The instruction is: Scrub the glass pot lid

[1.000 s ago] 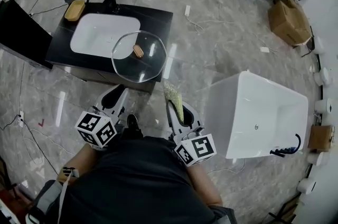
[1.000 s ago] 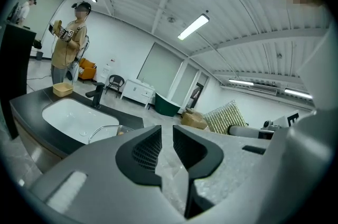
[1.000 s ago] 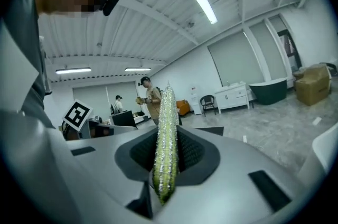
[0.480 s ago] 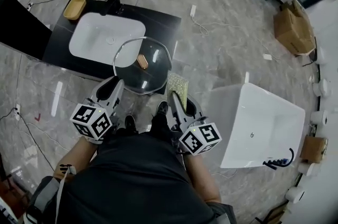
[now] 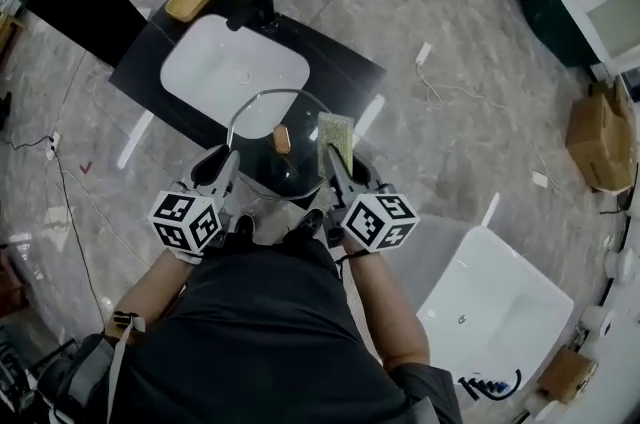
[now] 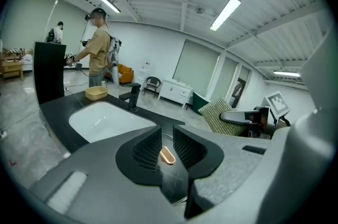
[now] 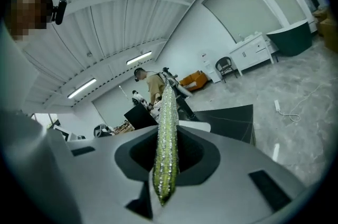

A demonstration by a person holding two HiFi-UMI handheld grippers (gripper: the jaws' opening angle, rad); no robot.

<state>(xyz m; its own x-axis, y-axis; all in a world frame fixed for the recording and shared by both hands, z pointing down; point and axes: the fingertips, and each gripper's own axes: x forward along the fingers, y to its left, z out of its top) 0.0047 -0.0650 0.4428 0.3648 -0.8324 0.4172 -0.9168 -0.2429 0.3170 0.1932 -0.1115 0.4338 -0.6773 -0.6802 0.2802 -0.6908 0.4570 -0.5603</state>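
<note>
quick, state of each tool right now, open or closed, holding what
left tool: closed on the rim of the glass pot lid
right tool: closed on the green scouring pad

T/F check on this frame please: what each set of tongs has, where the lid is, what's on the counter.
1. The left tongs are clamped on the rim of the glass lid. True.
2. The right tongs are empty. False: they grip a green scrub pad edge-on.
3. The glass lid lies flat in the sink. False: it is held up by the left tongs, on the near side of the basin.
4. A tan tray sits on the black counter beside the faucet. True.
</note>
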